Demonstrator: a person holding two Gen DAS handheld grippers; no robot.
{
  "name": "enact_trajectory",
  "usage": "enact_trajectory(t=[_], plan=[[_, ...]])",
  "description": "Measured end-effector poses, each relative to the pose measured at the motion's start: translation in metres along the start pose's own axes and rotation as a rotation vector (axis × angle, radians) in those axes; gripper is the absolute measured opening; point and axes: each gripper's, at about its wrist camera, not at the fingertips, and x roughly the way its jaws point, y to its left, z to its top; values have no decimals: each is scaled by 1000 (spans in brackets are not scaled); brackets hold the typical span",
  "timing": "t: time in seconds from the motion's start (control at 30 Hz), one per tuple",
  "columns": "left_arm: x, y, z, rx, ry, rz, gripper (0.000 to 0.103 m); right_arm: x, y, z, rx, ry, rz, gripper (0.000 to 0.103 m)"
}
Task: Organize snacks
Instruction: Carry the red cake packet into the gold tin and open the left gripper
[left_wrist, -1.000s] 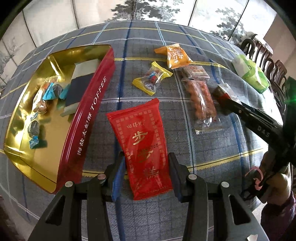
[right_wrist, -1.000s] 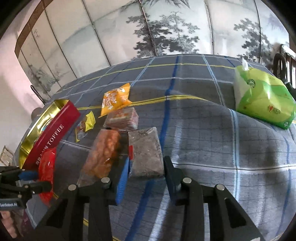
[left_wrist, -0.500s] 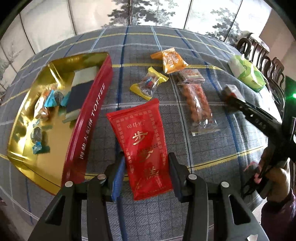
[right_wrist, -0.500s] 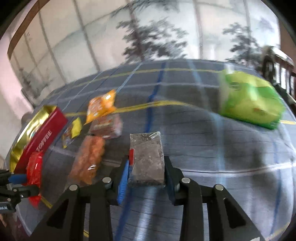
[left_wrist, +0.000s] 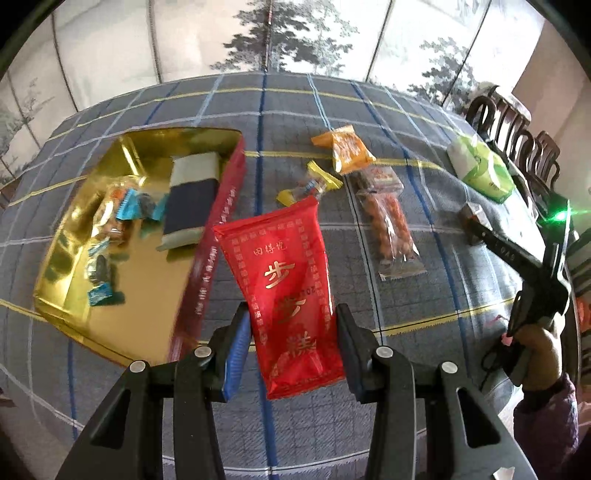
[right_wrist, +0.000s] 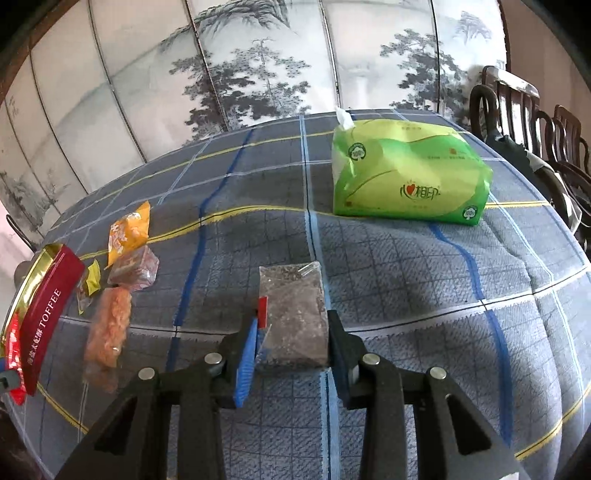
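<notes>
My left gripper (left_wrist: 291, 343) is shut on a red snack packet (left_wrist: 284, 280) with gold characters, lifted off the checked cloth beside the red and gold TOFFEE tin (left_wrist: 207, 266). The tin holds several small candies (left_wrist: 122, 218) and a dark blue bar (left_wrist: 190, 195). My right gripper (right_wrist: 291, 347) is shut on a brown snack bar in clear wrap (right_wrist: 293, 314), raised over the cloth; it shows at the far right of the left wrist view as the right gripper (left_wrist: 476, 225), held by a hand. On the cloth lie an orange packet (left_wrist: 347, 147), a yellow-ended candy (left_wrist: 306, 188), a reddish bar (left_wrist: 380, 181) and a long orange snack (left_wrist: 391, 229).
A green tissue pack (right_wrist: 406, 177) sits at the table's far right. Dark wooden chairs (right_wrist: 524, 110) stand past the right edge. A painted folding screen (right_wrist: 258, 55) backs the table. Bare cloth (right_wrist: 424, 277) lies between the brown bar and the tissue pack.
The left gripper has risen with the red packet and drawn nearer the tin. The right gripper has swung to the right with the brown bar, bringing the tissue pack toward the centre of its view.
</notes>
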Motion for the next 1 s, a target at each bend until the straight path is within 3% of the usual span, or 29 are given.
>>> enact_trajectory(t=[0.3,0.57,0.8,1.0], plan=[[-27,44,3,-76,-40,13,40,0,2,-1,-6,1,-9,35],[-43,100,6,-148,-80,93,40,0,1,-1,-8,2,-12,35],[-32,135,8,-198,-66,136,41,0,1,-1,-12,4,-16,35],[-17,139,9,-202,-43,133,40,0,1,-1,-15,5,-19,35]])
